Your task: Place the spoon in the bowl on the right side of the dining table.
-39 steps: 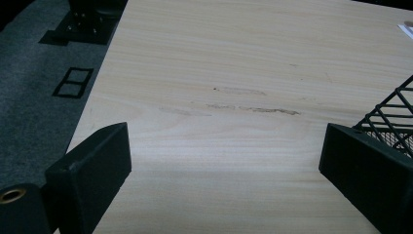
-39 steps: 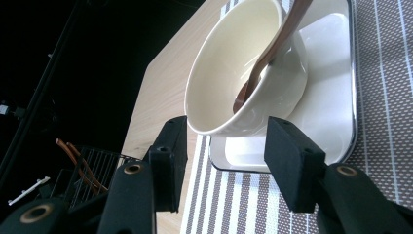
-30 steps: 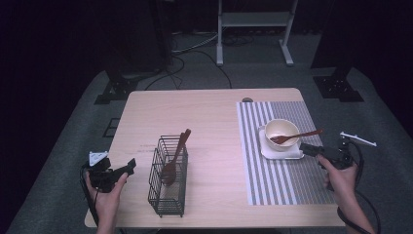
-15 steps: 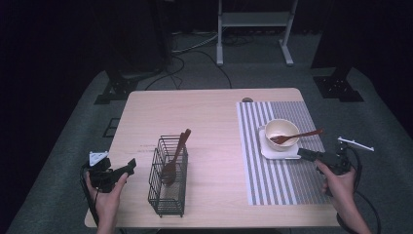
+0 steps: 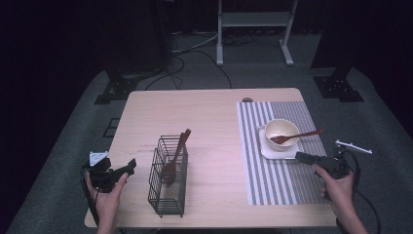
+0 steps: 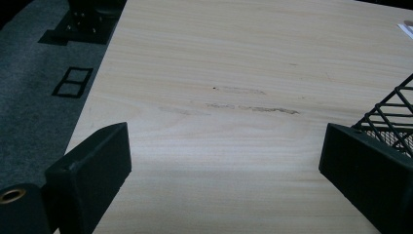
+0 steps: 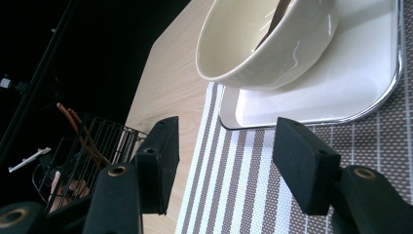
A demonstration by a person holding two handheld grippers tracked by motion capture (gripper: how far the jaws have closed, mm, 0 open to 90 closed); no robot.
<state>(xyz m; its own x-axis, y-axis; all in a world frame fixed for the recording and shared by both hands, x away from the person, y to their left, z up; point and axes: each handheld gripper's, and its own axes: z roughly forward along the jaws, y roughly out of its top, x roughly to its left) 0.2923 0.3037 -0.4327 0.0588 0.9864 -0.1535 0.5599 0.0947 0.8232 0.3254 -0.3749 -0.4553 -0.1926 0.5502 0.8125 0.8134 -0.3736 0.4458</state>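
Note:
A cream bowl stands on a white square plate on the striped placemat, with a wooden fork resting in it. My right gripper lies just in front of the plate. Its jaws have just been opening, and nothing is between them. In the right gripper view the right gripper points at the plate's near edge below the bowl. A black wire basket holds a wooden spoon. My left gripper rests at the table's left edge, open over bare wood.
The light wooden table ends close to both hands. The basket's corner sits by the left gripper's right jaw. A small dark disc lies at the placemat's far corner. A white stand and black bases stand on the floor behind.
The right gripper has drawn back slightly toward the table's front edge and its jaws stand wider apart. The left hand has not moved.

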